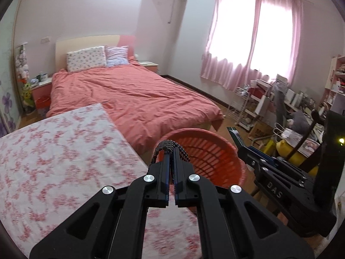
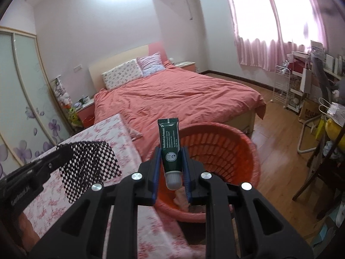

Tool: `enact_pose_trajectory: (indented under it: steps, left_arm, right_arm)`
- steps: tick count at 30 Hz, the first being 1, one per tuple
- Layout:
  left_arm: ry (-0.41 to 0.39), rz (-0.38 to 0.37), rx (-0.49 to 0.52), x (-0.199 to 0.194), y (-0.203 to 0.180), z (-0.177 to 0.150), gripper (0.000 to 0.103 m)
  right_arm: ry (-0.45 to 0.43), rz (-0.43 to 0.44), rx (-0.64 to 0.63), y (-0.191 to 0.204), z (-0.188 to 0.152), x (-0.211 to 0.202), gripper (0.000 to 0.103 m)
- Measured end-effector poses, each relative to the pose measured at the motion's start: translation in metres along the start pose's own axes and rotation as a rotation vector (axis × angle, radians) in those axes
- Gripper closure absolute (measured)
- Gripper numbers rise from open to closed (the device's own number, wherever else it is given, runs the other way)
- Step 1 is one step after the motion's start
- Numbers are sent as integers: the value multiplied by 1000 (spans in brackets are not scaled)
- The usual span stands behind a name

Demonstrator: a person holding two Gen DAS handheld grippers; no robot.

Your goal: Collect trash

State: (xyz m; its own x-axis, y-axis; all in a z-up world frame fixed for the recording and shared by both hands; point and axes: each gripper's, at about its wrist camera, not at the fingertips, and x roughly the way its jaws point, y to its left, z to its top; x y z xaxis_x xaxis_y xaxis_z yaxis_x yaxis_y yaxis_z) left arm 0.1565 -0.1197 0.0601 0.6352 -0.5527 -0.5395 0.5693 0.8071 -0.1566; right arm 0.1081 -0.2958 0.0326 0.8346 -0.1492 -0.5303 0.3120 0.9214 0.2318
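Note:
My right gripper [image 2: 171,151] is shut on a dark green tube [image 2: 169,142] with a grey cap, held upright over the near rim of an orange slatted basket [image 2: 217,149]. In the left wrist view the right gripper [image 1: 239,144] with the tube [image 1: 234,135] shows to the right of the basket [image 1: 207,153]. My left gripper [image 1: 170,145] is shut, its patterned fingertips [image 1: 166,145] touching, at the basket's near left rim. In the right wrist view the left gripper's checkered finger [image 2: 90,164] lies over the floral table [image 2: 112,133].
A floral-cloth table [image 1: 54,155] is at the left, against a bed with a coral duvet [image 1: 133,95]. A cluttered desk, chair and white rack [image 1: 243,105] stand at the right under a pink-curtained window. Wooden floor [image 2: 278,151] lies right of the basket.

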Motion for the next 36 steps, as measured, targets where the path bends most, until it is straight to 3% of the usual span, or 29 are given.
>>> enact_pose_trajectory:
  steps: [10, 22, 26, 27, 31, 36]
  left_arm:
    - [35, -71, 22, 37, -36, 1, 100]
    - [86, -96, 57, 69, -59, -2, 100]
    - [124, -78, 58, 84, -61, -5, 100]
    - [137, -75, 55, 87, -60, -6, 99]
    - [167, -38, 47, 95, -56, -15, 73]
    - [196, -37, 27, 97, -51, -19, 73]
  right_arm:
    - [-12, -12, 66, -47, 10, 15, 84]
    - [1, 7, 104, -73, 11, 42, 83]
    - [16, 27, 147, -83, 14, 57, 76]
    - [22, 35, 159, -86, 14, 60, 69]
    - [26, 25, 170, -94, 13, 64, 61]
    - [20, 0, 168, -97, 7, 59, 54]
